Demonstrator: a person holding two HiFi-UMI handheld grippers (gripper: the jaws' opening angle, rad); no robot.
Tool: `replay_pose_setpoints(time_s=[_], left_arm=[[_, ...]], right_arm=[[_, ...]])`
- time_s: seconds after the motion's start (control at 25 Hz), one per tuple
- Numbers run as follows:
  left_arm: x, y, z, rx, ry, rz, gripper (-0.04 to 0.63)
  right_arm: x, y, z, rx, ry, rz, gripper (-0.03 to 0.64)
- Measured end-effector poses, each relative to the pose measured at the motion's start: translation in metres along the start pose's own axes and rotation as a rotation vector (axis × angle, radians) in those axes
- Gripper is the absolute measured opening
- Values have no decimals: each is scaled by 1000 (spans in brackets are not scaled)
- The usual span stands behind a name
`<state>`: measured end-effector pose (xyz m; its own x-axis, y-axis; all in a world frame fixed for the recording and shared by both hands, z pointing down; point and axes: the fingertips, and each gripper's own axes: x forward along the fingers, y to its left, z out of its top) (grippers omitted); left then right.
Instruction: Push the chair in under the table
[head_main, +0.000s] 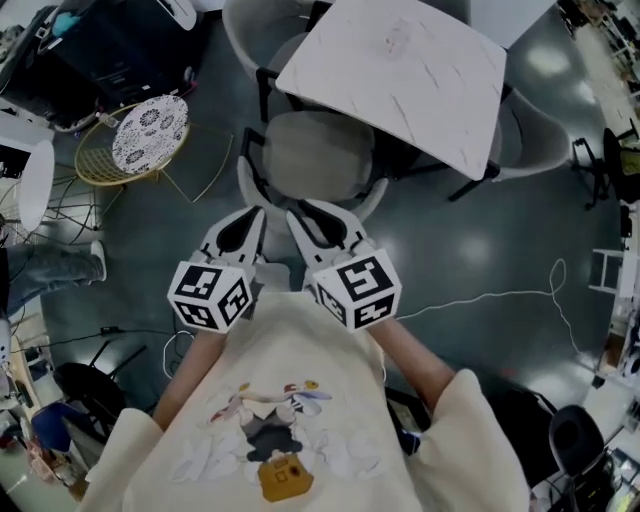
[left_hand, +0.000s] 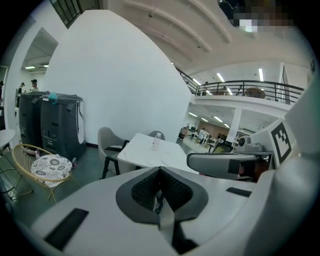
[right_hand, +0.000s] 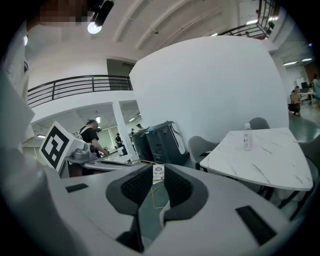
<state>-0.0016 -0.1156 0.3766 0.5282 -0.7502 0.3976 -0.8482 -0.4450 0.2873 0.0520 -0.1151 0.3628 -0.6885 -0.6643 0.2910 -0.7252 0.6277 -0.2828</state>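
Observation:
The white marble table (head_main: 400, 70) stands ahead in the head view, with a grey chair (head_main: 315, 150) at its near edge, the seat partly under the top. Both grippers are held side by side just in front of the chair's back rim; I cannot tell whether they touch it. My left gripper (head_main: 245, 228) is shut with nothing in it; in its own view the pads (left_hand: 160, 172) meet. My right gripper (head_main: 318, 218) is open, and a narrow empty gap (right_hand: 158, 182) shows between its pads. Both gripper views look level across the table (left_hand: 150, 152) (right_hand: 260, 160) and the small bottle (right_hand: 246, 136) on it.
A gold wire chair with a patterned cushion (head_main: 140, 140) stands at the left. More grey chairs (head_main: 545, 140) ring the table. A white cable (head_main: 500, 295) lies on the floor at the right. A dark printer (left_hand: 60, 122) stands by the curved white wall.

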Motion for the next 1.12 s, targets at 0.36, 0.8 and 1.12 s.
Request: replay_pose_setpoints(time_s=[0.36,0.8,1.12], left_arm=[[1,-17,13,-5,-6,-23,9],[2,-19,-3,-23,31,-45,9],[-5,-14,1,-38,7,-45,9]], right_arm=[[-3,9,-7,-17,46,38,66],[-3,16,-8,-25,54,15,46],[1,21,-4,-40,51,2,34]])
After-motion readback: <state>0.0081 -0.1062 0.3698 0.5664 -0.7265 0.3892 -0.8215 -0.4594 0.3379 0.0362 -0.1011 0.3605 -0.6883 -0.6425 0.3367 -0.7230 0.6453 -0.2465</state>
